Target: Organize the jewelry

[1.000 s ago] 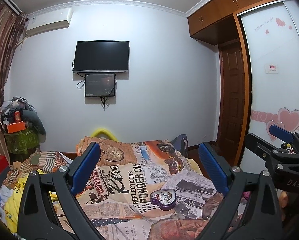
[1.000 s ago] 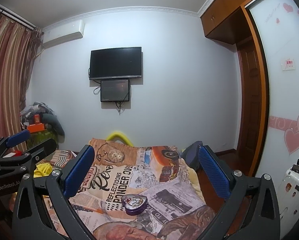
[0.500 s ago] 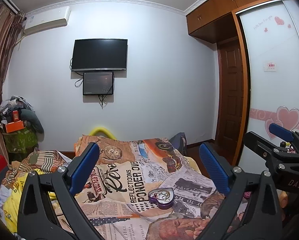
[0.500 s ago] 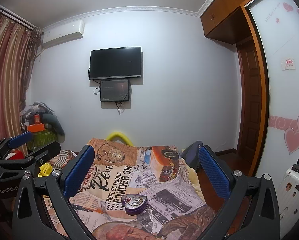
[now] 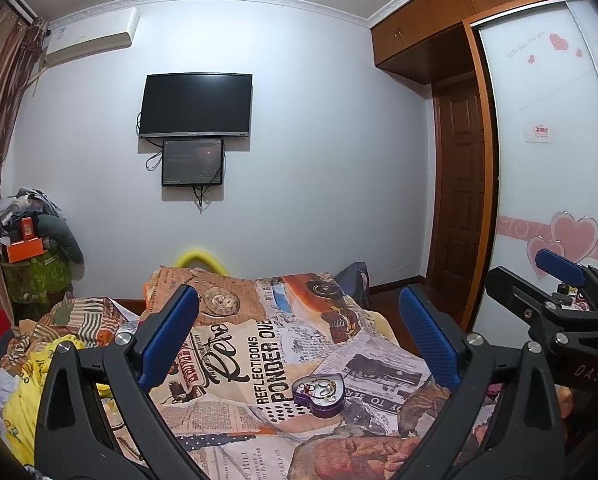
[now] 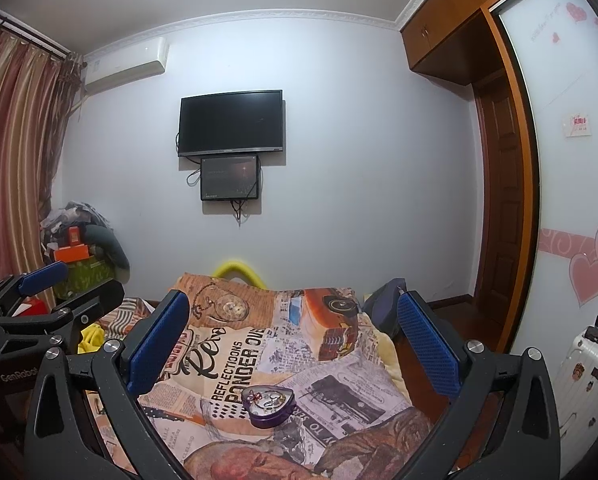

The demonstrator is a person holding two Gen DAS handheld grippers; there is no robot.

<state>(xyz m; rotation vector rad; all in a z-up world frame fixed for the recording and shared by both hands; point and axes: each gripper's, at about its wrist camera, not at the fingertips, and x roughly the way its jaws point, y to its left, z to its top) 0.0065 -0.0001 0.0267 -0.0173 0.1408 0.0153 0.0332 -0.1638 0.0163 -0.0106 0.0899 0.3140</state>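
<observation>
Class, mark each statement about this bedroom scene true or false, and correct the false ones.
1. The heart-shaped box lies on the printed bedspread. True.
2. The left claw is shut on the box. False: it is open, holding nothing.
3. The box has its lid on. False: it is open, with small jewelry showing inside.
4. The right claw is open. True.
5. The wall television is showing a bright picture. False: its screen is dark.
</observation>
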